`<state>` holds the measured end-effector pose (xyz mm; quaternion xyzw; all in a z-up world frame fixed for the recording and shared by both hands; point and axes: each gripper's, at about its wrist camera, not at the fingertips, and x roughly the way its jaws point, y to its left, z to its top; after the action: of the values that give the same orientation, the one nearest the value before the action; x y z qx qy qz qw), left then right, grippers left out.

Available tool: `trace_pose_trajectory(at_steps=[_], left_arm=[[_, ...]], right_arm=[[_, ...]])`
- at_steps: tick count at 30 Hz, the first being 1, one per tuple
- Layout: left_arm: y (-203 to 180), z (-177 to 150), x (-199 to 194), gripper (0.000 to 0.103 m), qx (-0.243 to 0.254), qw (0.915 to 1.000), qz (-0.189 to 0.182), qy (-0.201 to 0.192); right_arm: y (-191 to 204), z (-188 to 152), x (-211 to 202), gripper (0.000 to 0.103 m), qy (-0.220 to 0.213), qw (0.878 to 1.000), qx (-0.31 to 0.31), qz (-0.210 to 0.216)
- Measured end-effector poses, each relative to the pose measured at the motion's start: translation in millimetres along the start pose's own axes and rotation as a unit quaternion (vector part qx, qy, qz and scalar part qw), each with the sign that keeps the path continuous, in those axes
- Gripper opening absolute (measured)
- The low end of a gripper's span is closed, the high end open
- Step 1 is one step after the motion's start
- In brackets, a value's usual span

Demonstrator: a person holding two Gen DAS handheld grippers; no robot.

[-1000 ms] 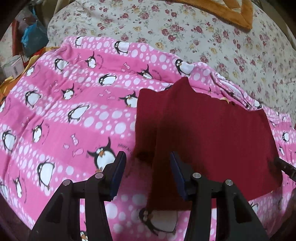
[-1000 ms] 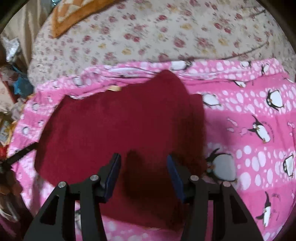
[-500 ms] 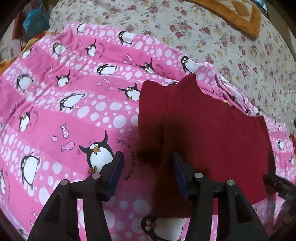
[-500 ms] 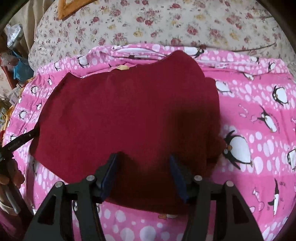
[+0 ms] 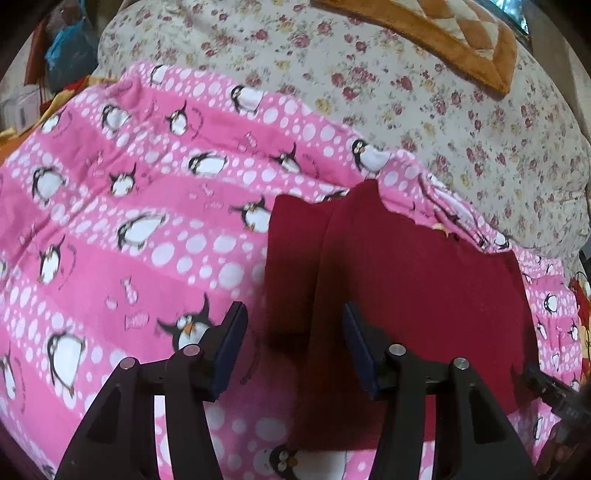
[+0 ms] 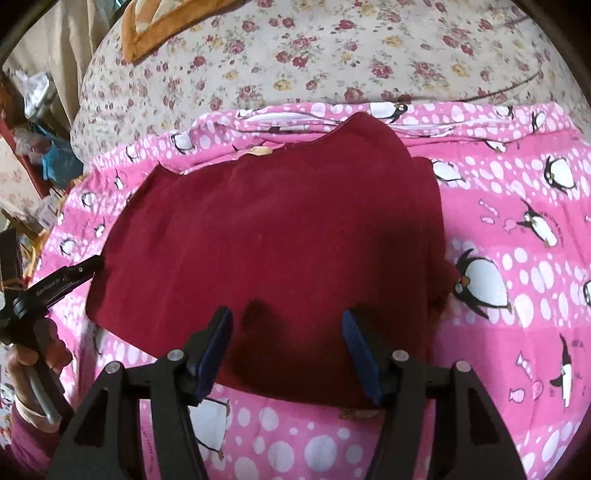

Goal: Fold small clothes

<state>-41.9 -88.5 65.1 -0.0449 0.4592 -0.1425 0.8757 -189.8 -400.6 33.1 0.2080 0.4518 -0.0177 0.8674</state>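
Observation:
A dark red garment (image 5: 406, 288) lies flat on a pink penguin blanket (image 5: 147, 229), with a strip along its left side folded over or layered. My left gripper (image 5: 293, 347) is open and empty, hovering over the garment's near left edge. In the right wrist view the same garment (image 6: 280, 236) fills the middle. My right gripper (image 6: 286, 350) is open and empty above its near edge. The left gripper also shows at the left edge of the right wrist view (image 6: 59, 282), held by a hand.
A floral bedspread (image 5: 424, 110) lies beyond the blanket (image 6: 517, 295), with an orange quilted piece (image 5: 443, 33) at the far side. Cluttered bags and boxes (image 6: 40, 158) stand off the bed's left side.
Both grippers have pulled back and up from the garment, so more of it and the blanket shows. Both stayed open. The garment lies still.

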Motion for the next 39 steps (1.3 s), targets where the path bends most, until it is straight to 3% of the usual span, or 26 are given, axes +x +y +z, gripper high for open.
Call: trace_pose_trajectory(at_steps=[4, 6, 8, 10, 11, 20, 24, 39], left_arm=[[-13, 16, 9, 0.033, 0.02, 0.9998, -0.001, 0.003], [-24, 26, 23, 0.033, 0.045, 0.9988, 0.021, 0.006], [-28, 32, 35, 0.024, 0.052, 0.9982, 0.028, 0.013], [-26, 39, 52, 0.003, 0.046, 0.9982, 0.019, 0.033], [-24, 40, 56, 0.0, 0.04, 0.9986, 0.008, 0.034], [-1, 57, 57, 0.0, -0.008, 0.9991, -0.035, 0.024], [5, 51, 69, 0.0, -0.024, 0.9986, -0.028, 0.039], [-11, 39, 68, 0.0, 0.021, 0.9994, 0.013, 0.022]], right_arm=[[-5, 2, -1, 0.065, 0.0, 1.0, 0.007, 0.008], [-7, 2, -2, 0.065, -0.001, 1.0, 0.012, 0.011], [-9, 2, -2, 0.065, -0.002, 1.0, 0.014, 0.012], [-9, 1, -3, 0.065, -0.002, 1.0, 0.013, 0.011], [-9, 2, -3, 0.065, -0.002, 1.0, 0.011, 0.01], [-9, 14, -4, 0.065, -0.021, 1.0, 0.018, 0.012], [-10, 16, 9, 0.065, -0.007, 0.999, 0.031, 0.01], [-13, 12, -2, 0.065, -0.018, 1.0, 0.02, -0.007]])
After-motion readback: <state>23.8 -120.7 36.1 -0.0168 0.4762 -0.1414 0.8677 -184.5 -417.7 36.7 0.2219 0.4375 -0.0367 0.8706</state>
